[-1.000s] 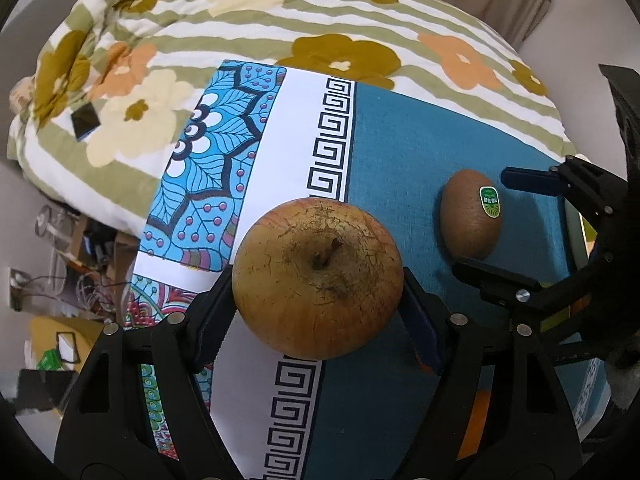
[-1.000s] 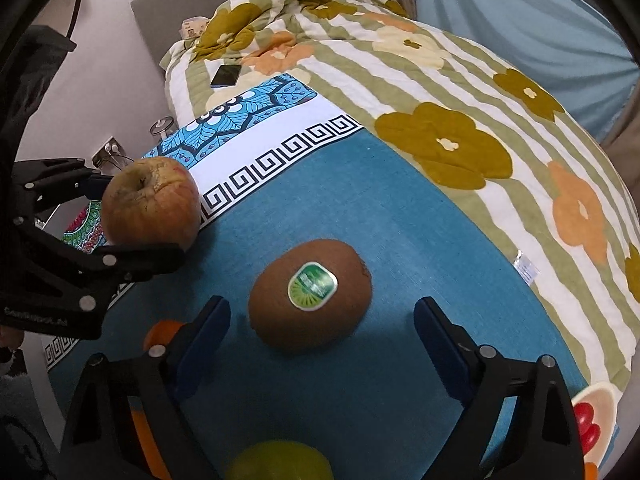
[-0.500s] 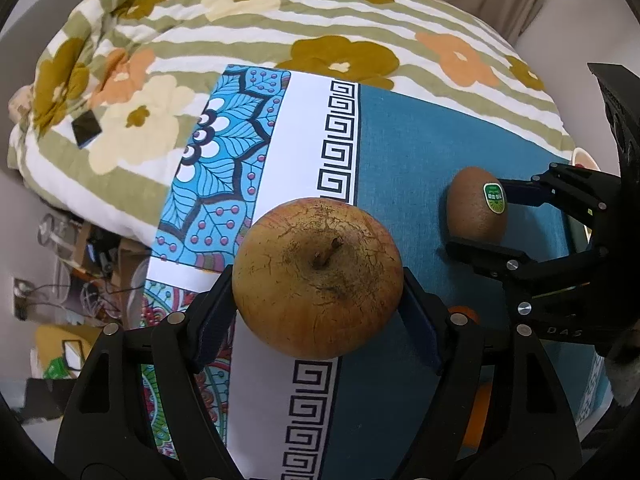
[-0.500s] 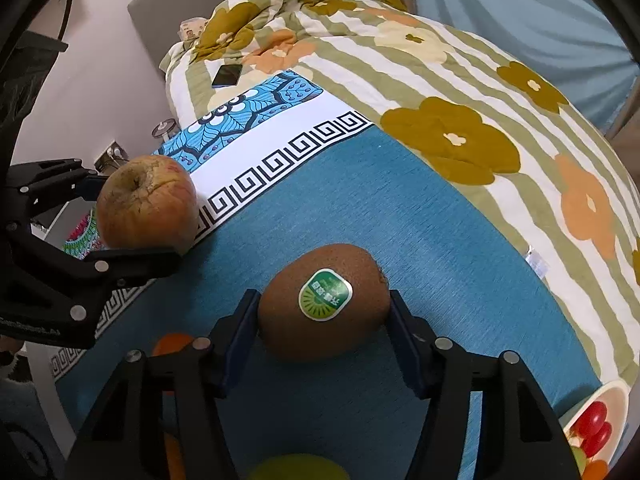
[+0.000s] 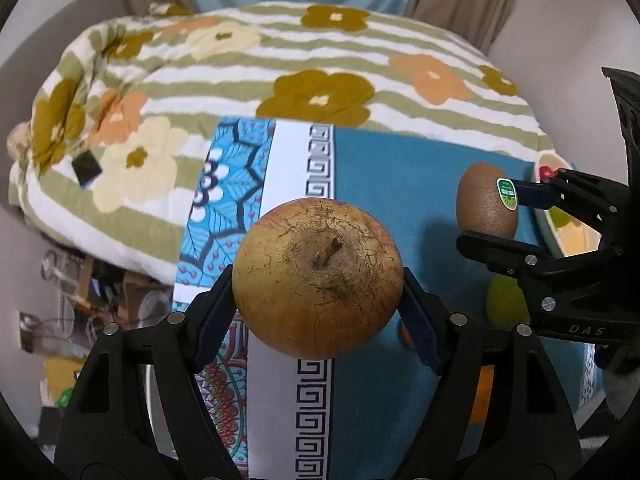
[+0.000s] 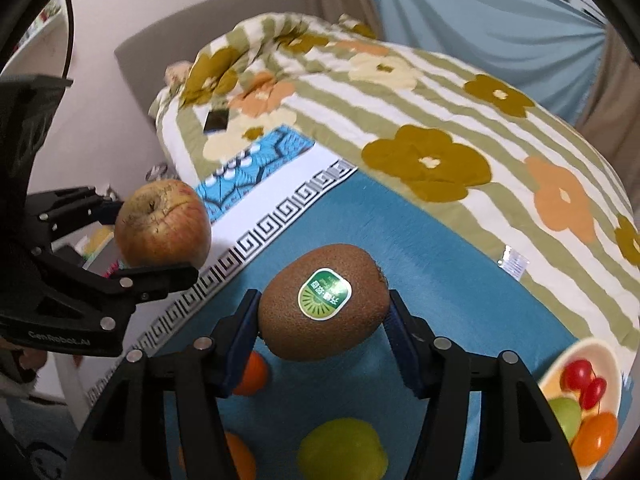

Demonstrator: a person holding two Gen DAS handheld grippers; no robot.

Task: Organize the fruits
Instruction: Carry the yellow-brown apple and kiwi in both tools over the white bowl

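So both tongs are loaded right now. The left tongs (image 5: 318, 304) are clamped on a big russet apple (image 5: 318, 280), stem facing the camera, pads squeezing its widest part, which I'd guess keeps it from rolling out. The right tongs (image 6: 322, 324) grip a kiwi (image 6: 323, 302) by its two ends with the sticker up, lower middle of the frame. Both fruits look lifted clear of the blue cloth (image 6: 420, 280). A bowl (image 6: 558, 364) with cherry tomatoes sits at the lower right edge, probably the drop-off. A lime (image 6: 342, 450) and an orange (image 6: 250, 374) are on the cloth below, not yet sorted.
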